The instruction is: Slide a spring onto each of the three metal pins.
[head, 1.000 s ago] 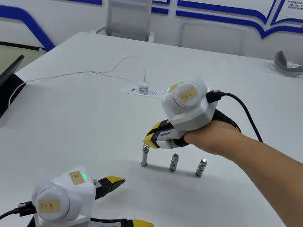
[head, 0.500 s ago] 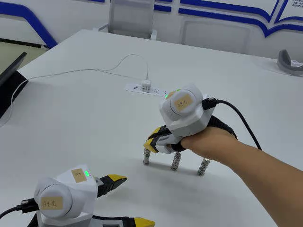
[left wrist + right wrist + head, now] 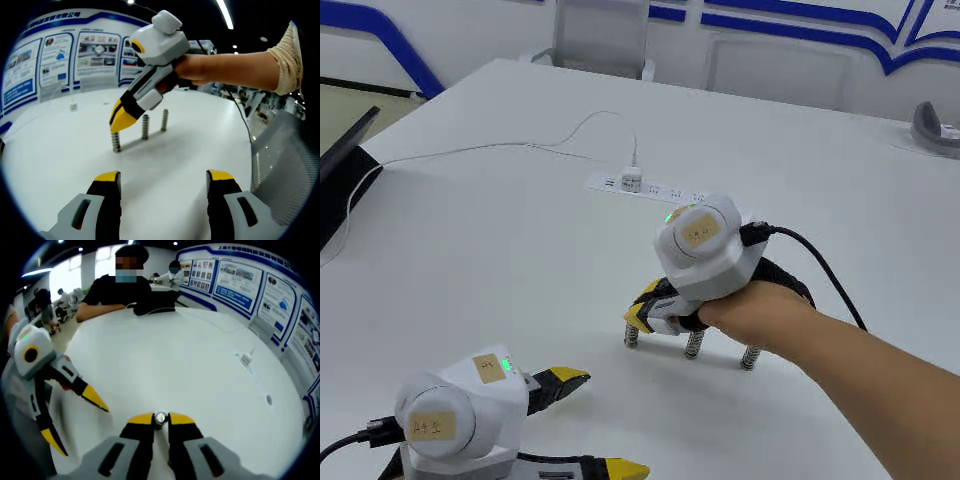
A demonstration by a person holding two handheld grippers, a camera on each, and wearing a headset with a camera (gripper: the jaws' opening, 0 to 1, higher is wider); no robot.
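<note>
Bearing pins (image 3: 693,346), white table (image 3: 470,250); blue-striped wall (image 3: 800,22)

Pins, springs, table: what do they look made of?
Pins: metal, probably steel, going by the shiny silver round head.
Springs: coiled metal wire, with bright grey glints along the turns.
Table: white and smooth with a soft sheen. Laminate or painted board, can't tell which.
</note>
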